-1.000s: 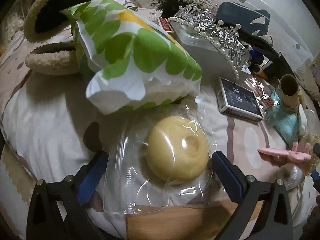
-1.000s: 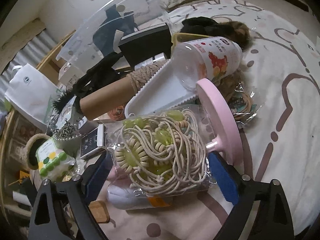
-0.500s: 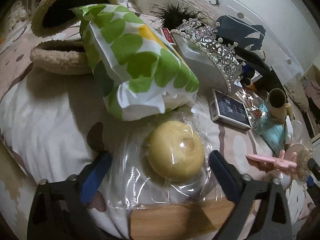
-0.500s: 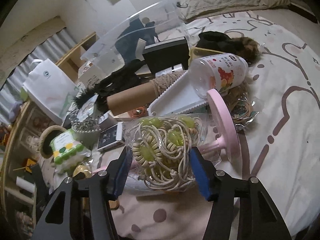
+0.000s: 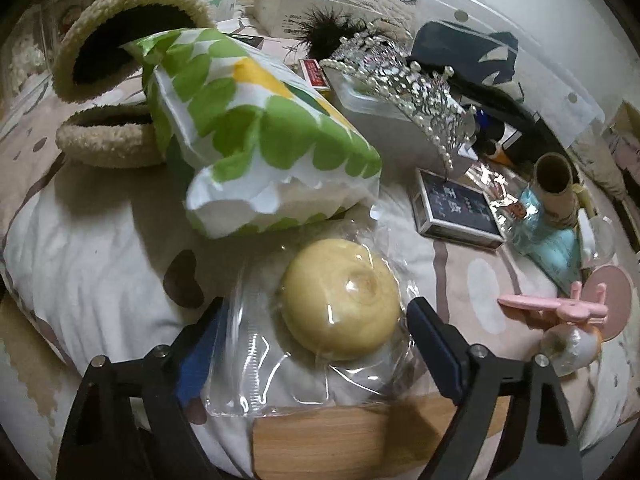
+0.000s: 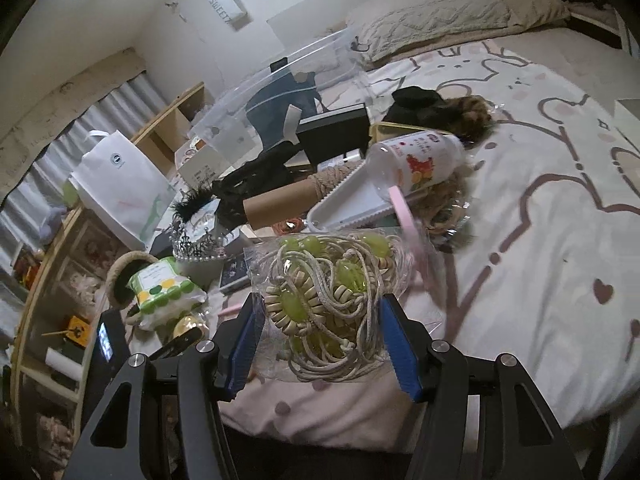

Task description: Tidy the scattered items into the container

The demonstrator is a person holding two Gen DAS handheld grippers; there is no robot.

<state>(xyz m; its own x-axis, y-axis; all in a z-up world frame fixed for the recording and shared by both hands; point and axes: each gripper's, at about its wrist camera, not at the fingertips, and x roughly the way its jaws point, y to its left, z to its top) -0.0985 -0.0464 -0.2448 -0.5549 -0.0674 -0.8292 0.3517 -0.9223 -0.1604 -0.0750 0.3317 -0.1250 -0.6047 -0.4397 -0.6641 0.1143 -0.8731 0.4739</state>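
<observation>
A yellow ball in a clear zip bag [image 5: 340, 316] lies on the bedspread between the jaws of my left gripper [image 5: 316, 312]. Those jaws are closing, with the blue pads [image 5: 434, 344] at the edges of the plastic and clear of the ball. My right gripper [image 6: 320, 304] is shut on a clear bag of cream cord and green beads [image 6: 324, 296], held up above the bed. The clear plastic container [image 6: 240, 112] sits further back with a dark blue item inside; the left wrist view shows the container [image 5: 460, 8] at the top right.
A green-and-white tissue pack [image 5: 260, 132] leans on woolly slippers [image 5: 116, 144] behind the ball. Tiara [image 5: 412, 84], card box [image 5: 456, 208], cardboard tube [image 6: 280, 204], white tray [image 6: 352, 204], bottle [image 6: 420, 160] and pink stand [image 5: 552, 308] crowd the space before the container. Shelves stand beside the bed at left.
My right gripper closed on the cord bag and lifted it off the bed, away from the pink stand. The left jaws narrowed a little around the ball bag.
</observation>
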